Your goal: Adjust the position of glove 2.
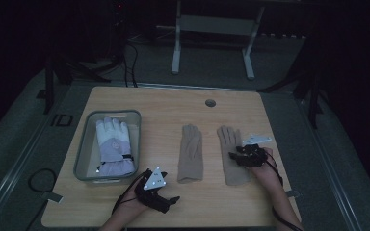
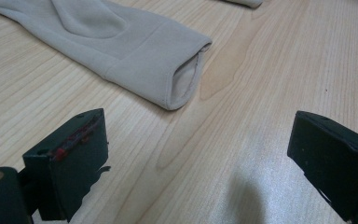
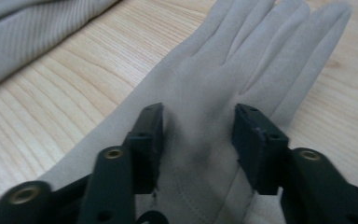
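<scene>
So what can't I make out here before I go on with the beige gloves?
- Right beige glove, high view: its palm lies under the right hand-held gripper.
- Same glove, right gripper view: cuff cut off by the bottom edge; whether the pads press the fabric is unclear.
- Left beige glove, left gripper view: fingers cut off by the top edge.
- White glove in the bin: its markings are too dim.

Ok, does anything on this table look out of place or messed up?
Nothing stands out. The two beige gloves lie flat side by side, and the white glove sits neatly in the grey bin.

Bare table (image 1: pixel 207 202) lies open near the person; bin (image 1: pixel 84 144) blocks the left side.
</scene>
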Demonstrator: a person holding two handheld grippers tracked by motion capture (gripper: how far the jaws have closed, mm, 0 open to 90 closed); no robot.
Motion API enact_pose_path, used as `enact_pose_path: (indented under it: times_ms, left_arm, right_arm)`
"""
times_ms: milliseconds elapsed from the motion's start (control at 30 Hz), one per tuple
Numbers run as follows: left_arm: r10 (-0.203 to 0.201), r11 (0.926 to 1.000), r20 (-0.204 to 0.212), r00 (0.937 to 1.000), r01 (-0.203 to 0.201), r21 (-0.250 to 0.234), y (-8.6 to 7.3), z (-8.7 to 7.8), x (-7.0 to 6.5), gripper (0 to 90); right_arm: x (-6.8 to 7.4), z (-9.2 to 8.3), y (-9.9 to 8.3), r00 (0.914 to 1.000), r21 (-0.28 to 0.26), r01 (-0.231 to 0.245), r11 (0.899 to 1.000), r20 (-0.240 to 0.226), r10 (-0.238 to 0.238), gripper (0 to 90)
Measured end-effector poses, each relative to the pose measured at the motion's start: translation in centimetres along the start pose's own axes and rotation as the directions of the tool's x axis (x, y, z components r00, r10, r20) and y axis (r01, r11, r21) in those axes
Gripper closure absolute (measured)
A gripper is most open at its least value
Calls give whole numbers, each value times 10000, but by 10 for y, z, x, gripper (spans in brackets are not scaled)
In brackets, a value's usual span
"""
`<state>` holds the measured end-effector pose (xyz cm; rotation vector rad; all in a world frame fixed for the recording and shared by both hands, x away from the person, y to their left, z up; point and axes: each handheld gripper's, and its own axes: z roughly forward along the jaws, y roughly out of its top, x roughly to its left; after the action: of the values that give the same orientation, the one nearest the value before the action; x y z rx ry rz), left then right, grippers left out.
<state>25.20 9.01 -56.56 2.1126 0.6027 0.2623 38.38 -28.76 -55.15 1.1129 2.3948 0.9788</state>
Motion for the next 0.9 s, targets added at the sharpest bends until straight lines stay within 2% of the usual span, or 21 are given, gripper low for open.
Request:
enact_pose_path:
  times_ms: [100, 167, 200, 333, 400, 467, 533, 700, 800, 900]
  left_arm:
    - [39, 10000, 16, 10000, -39, 45, 0, 1, -1, 52]
    - [32, 10000, 6, 10000, -32, 39, 0, 1, -1, 52]
    - [18, 10000, 6, 10000, -18, 45, 0, 1, -1, 52]
    - [-10, 10000, 0, 10000, 10, 69, 0, 1, -1, 51]
    - [-1, 10000, -9, 10000, 1, 65, 0, 2, -1, 52]
    - [-19, 10000, 2, 10000, 19, 55, -1, 2, -1, 52]
    - [-28, 10000, -2, 10000, 28, 54, 0, 1, -1, 52]
    - [-7, 10000, 19, 10000, 7, 33, 1, 1, -1, 52]
    - [20, 10000, 22, 10000, -20, 70, 1, 1, -1, 52]
    - [23, 10000, 14, 10000, -24, 89, 0, 1, 0, 52]
  right_arm:
    - [2, -1, -3, 10000, -226, -47, 9997, 36, 48, 602]
    - [6, -1, -6, 9998, -391, 39, 9992, 207, -31, 695]
    - [8, -1, -7, 9992, -454, 74, 9989, 404, -55, 756]
    - [22, 1, -6, 9908, -390, 308, 9988, 1329, -254, 811]
    - [26, 1, -5, 9873, -394, 109, 9992, 1589, -45, 817]
    - [27, 1, -4, 9846, -429, -285, 9987, 1714, 355, 821]
    - [29, 1, -2, 9810, -348, -456, 9984, 1870, 513, 823]
    - [32, -5, 6, 9720, -584, -1181, 9913, 1975, 1274, 823]
    - [36, -11, 12, 9651, -776, -1420, 9868, 2108, 1555, 823]
    - [42, -19, 21, 9621, -1063, -1550, 9822, 2094, 1745, 823]
